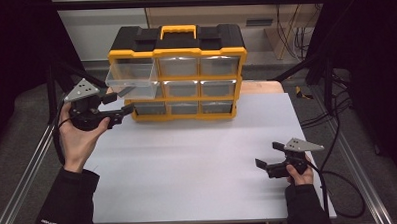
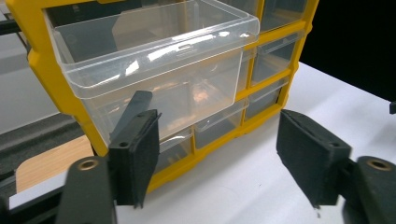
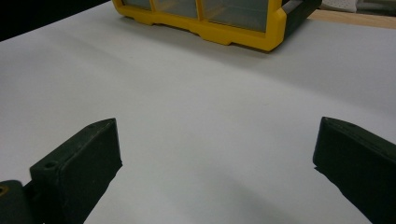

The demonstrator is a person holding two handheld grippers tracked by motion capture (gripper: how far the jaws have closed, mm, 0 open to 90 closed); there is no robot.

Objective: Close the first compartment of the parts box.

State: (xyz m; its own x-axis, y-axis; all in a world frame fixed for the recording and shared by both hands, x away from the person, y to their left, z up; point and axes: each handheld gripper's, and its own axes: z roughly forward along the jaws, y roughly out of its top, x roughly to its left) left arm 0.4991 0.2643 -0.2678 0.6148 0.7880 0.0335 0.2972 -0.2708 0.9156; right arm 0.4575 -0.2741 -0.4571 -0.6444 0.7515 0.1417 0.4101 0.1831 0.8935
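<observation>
Surface: a pale grey table top (image 1: 198, 162) on a metal frame, dark surroundings to either side, cables trailing on the floor at the right.
Cabinet: a yellow and black drawer cabinet (image 1: 177, 72) stands at the far middle of the table, nine clear drawers in three rows.
Drawer: the top-left clear drawer (image 1: 131, 80) is pulled well out of its slot and overhangs the cabinet's front; it looks empty.
Left gripper: the left gripper (image 1: 120, 105) sits just below and in front of that drawer, jaws apart with nothing between them; the pads do not touch the plastic.
Right gripper: the right gripper (image 1: 268, 154) rests low over bare table at the near right, jaws wide apart, holding nothing.
Step in hand: likely the drawer work, either pushing it home or lifting it free.
Next move: bring the left pads (image 2: 135, 158) up to the drawer's front lip and close gently, since thin plastic may flex.
Edges: the drawer's overhanging front and the cabinet's yellow frame.
Room: a broad bare stretch of table in front.
</observation>
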